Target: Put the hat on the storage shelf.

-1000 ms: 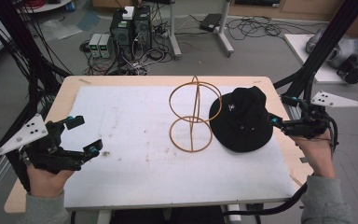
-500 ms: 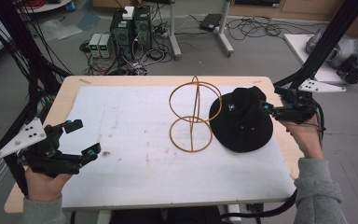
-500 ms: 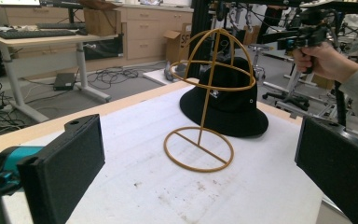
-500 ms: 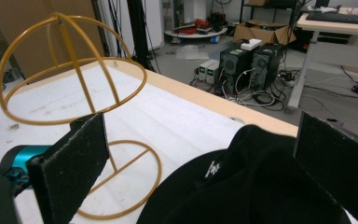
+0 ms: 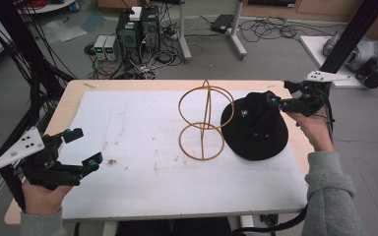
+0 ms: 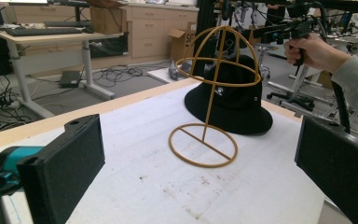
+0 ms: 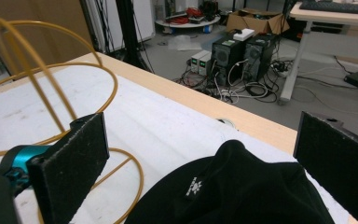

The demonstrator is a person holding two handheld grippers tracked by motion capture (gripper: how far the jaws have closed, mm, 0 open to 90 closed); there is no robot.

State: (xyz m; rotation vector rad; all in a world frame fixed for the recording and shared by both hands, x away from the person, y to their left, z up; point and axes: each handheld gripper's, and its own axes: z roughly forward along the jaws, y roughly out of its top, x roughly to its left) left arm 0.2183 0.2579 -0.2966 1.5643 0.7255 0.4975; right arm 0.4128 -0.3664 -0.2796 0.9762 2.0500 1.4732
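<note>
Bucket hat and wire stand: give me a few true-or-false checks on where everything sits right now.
1. The black bucket hat is on the gold wire hat stand. False: it lies on the white table mat beside the stand.
2. The right claw is open above the hat. True.
3. The left claw grips the stand. False: it is open, well apart from it.
4. The stand is upright. True.

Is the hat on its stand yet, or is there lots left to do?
Not yet. The black hat lies flat on the table beside the empty wire stand. The right gripper hovers open at the hat's far edge, gripping nothing. The left gripper waits open. Grabbing, lifting and placing all remain.
</note>
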